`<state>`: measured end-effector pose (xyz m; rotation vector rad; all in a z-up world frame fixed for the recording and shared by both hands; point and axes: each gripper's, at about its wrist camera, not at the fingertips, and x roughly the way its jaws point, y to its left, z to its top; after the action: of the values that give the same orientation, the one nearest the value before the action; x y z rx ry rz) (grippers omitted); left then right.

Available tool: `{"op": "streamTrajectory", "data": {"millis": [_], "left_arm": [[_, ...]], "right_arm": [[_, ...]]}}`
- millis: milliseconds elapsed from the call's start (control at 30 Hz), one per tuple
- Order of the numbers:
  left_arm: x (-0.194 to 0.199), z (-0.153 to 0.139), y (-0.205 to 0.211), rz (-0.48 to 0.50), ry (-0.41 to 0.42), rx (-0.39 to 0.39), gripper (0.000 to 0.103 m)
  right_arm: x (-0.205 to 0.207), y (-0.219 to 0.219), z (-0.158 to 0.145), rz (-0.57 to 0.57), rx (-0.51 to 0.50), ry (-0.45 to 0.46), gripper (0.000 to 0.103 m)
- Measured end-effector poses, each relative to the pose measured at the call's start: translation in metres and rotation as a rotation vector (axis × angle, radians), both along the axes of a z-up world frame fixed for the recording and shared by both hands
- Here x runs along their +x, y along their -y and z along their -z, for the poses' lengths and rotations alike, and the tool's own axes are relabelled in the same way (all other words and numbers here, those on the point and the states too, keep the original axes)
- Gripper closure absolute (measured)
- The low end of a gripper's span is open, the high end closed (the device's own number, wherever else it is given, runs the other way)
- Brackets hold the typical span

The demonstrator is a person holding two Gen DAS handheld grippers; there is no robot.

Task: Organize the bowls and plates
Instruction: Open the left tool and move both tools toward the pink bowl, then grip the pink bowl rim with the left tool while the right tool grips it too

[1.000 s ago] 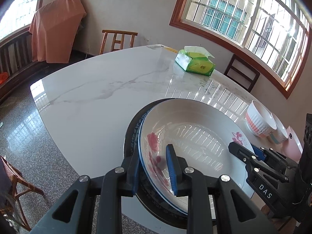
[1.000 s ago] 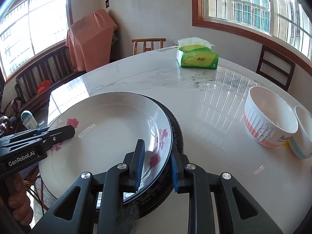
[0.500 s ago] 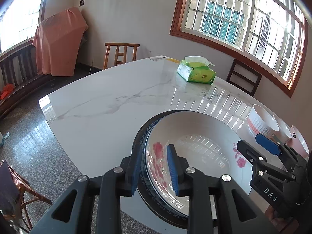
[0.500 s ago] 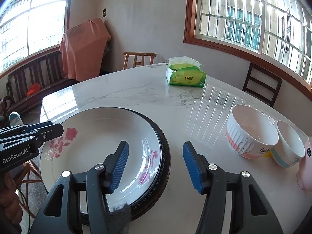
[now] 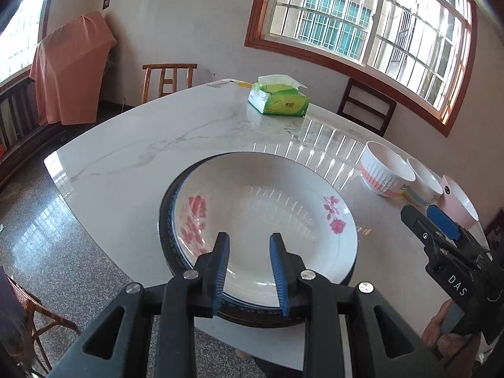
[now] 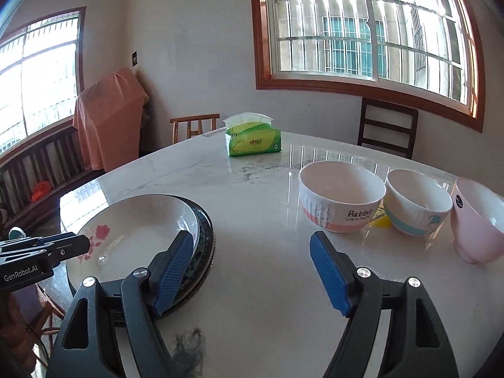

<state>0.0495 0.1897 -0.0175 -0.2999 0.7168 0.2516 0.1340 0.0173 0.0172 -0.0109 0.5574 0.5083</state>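
Observation:
A white plate with pink roses [image 5: 264, 211] [image 6: 135, 236] lies stacked on a dark-rimmed plate [image 5: 165, 220] [image 6: 206, 230] near the table's front edge. My left gripper [image 5: 249, 255] is open and empty, its fingers just above the white plate's near rim. My right gripper [image 6: 252, 261] is wide open and empty, raised beside the plates' right edge; it also shows in the left wrist view [image 5: 434, 223]. To the right stand a rabbit-print bowl [image 6: 341, 195] [image 5: 386, 173], a blue-striped bowl [image 6: 417, 203] [image 5: 423, 186] and a pink bowl [image 6: 478, 220] [image 5: 458, 201].
The marble table [image 5: 151, 145] [image 6: 267, 283] holds a green tissue pack [image 5: 278, 100] [image 6: 253, 138] at its far side. Wooden chairs [image 5: 168, 78] stand behind the table, a dark one [image 6: 389, 132] under the window. A small yellow thing [image 6: 381, 220] lies between the bowls.
Both grippers let go of the white plate and opened. Both pulled back and rose; the right one swung right toward the bowls. The plates stay stacked.

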Motion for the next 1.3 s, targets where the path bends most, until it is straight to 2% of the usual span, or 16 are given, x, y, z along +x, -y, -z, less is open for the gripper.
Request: {"op": "streamTrajectory", "data": {"millis": [100,133,167,200,233,333,433,500,600,733,800,900,1000,1133,1233,1300], "left_arm": [[0.006,0.005,0.031,0.084,-0.036,-0.009,0.076],[0.006,0.003,0.043,0.092,-0.020,0.008,0.075],[0.006,0.001,0.054,0.108,-0.018,0.024,0.072],[0.009,0.000,0.066,0.151,-0.029,0.019,0.062],[0.010,-0.002,0.077,0.191,-0.024,0.016,0.060],[0.013,-0.014,0.115,0.248,-0.004,0.075,0.060],[0.022,-0.027,0.147,0.316,0.018,0.099,0.060],[0.034,-0.034,0.164,0.374,0.009,0.054,0.060],[0.058,-0.041,0.187,0.454,-0.025,-0.036,0.060],[0.102,-0.046,0.223,0.539,-0.101,-0.171,0.060],[0.128,-0.049,0.241,0.587,-0.146,-0.244,0.060],[0.167,-0.053,0.265,0.612,-0.183,-0.344,0.060],[0.203,-0.053,0.278,0.589,-0.218,-0.417,0.060],[0.245,-0.043,0.288,0.542,-0.283,-0.472,0.060],[0.266,-0.031,0.289,0.483,-0.322,-0.491,0.060],[0.276,-0.024,0.291,0.476,-0.337,-0.513,0.060]], "right_arm": [[-0.007,0.039,0.001,0.069,0.011,-0.006,0.028],[-0.009,0.054,0.001,0.093,0.017,-0.008,0.026],[-0.011,0.070,0.001,0.120,0.024,-0.013,0.025],[-0.011,0.086,0.002,0.150,0.032,-0.020,0.022],[-0.012,0.104,0.003,0.185,0.041,-0.030,0.021],[-0.017,0.157,0.012,0.301,0.050,-0.061,0.021],[-0.018,0.208,0.017,0.370,0.142,-0.106,0.021],[-0.018,0.230,0.020,0.405,0.129,-0.119,0.021],[-0.015,0.257,0.022,0.398,0.149,-0.164,0.021],[-0.004,0.280,0.014,0.362,0.100,-0.194,0.043],[0.009,0.293,0.008,0.331,0.114,-0.238,0.049],[0.033,0.316,-0.008,0.287,0.165,-0.312,0.051],[0.063,0.331,-0.029,0.300,0.164,-0.328,0.050],[0.110,0.337,-0.043,0.299,0.117,-0.382,0.050],[0.140,0.335,-0.040,0.312,0.044,-0.401,0.050],[0.157,0.336,-0.034,0.311,0.032,-0.421,0.050]]}}
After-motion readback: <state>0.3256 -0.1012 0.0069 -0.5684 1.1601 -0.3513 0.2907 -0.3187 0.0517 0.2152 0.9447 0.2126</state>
